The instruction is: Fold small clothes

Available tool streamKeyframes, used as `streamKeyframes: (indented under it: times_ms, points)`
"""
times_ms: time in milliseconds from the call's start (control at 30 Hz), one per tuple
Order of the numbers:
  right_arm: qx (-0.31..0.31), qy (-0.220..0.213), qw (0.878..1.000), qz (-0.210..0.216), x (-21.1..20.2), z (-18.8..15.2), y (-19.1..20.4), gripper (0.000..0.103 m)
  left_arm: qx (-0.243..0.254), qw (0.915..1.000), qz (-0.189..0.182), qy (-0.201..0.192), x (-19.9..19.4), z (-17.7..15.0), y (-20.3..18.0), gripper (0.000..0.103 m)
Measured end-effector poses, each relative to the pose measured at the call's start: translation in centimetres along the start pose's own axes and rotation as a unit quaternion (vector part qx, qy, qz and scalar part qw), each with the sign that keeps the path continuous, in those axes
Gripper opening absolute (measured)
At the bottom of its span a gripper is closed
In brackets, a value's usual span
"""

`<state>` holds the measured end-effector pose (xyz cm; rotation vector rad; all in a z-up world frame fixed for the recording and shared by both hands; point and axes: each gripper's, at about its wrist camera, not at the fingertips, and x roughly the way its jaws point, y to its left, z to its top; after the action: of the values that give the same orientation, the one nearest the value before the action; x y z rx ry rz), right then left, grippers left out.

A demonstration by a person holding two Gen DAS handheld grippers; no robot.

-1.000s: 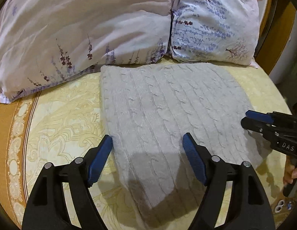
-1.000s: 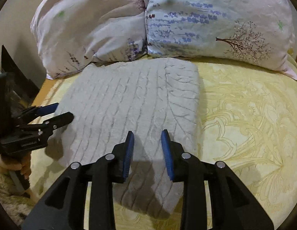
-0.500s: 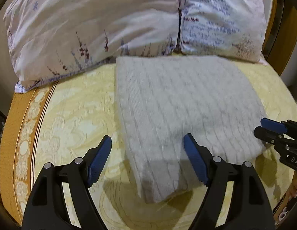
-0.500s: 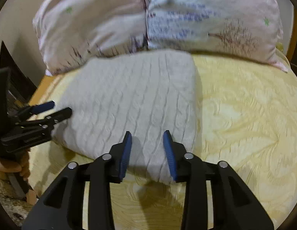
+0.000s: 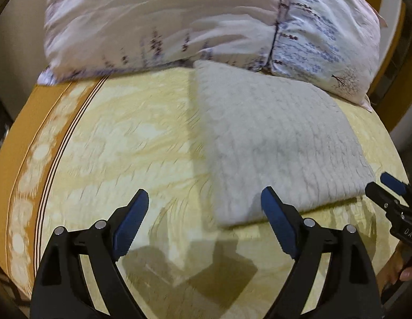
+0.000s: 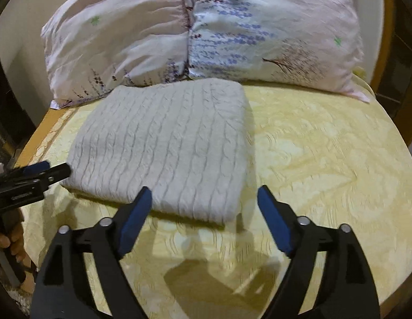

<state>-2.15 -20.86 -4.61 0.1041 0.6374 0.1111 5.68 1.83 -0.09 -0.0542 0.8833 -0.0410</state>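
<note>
A folded grey cable-knit sweater [image 5: 272, 143] [image 6: 168, 143] lies flat on the yellow bedspread, its far edge against the pillows. My left gripper [image 5: 204, 196] hovers just short of the sweater's near left corner. Its jaws are opening, and the pads touch nothing. My right gripper [image 6: 204, 191] hangs in front of the sweater's near right edge with its jaws opening wide, and no cloth is pinched. Each gripper also shows in the other's view: the right gripper [image 5: 378, 188] at the right edge, the left gripper [image 6: 54, 170] at the left edge.
Two floral pillows [image 6: 200, 34] [image 5: 179, 18] lie side by side at the head of the bed. The yellow bedspread [image 6: 325, 159] has an orange border [image 5: 28, 138] on the left. A wooden frame [image 5: 391, 53] stands at the right. A person's hand [image 6: 9, 242] holds the left tool.
Both grippers drew back from over the sweater toward the bed's near edge. The right jaws went from narrow to wide, and the left widened a little. The sweater stayed put.
</note>
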Motion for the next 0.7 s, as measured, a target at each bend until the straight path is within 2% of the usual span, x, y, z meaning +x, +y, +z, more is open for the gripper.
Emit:
streamKeyframes:
  times_ms: [67, 167, 333, 467, 700]
  points:
    - [0.012, -0.001, 1.0, -0.015, -0.1, -0.6, -0.1, 0.098, -0.001, 0.9999, 0.012, 0.003, -0.2, -0.5, 0.1, 0.094]
    - [0.015, -0.001, 1.0, -0.028, -0.2, -1.0, 0.1, 0.1, 0.003, 0.9997, 0.023, 0.005, -0.5, -1.3, -0.1, 0.094]
    - [0.011, -0.003, 0.999, -0.047, -0.1, -1.1, 0.3, 0.101, 0.009, 0.9995, 0.026, 0.014, -0.4, -2.0, -0.4, 0.1]
    - [0.015, 0.015, 0.998, -0.053, 0.7, -1.5, 0.4, 0.101, 0.015, 0.999, 0.03, 0.029, 0.3, -2.4, -0.9, 0.102]
    - [0.012, 0.034, 0.997, -0.064, 1.6, -1.8, 0.6, 0.101, 0.01, 0.9981, 0.037, 0.049, 1.3, -2.8, -1.1, 0.102]
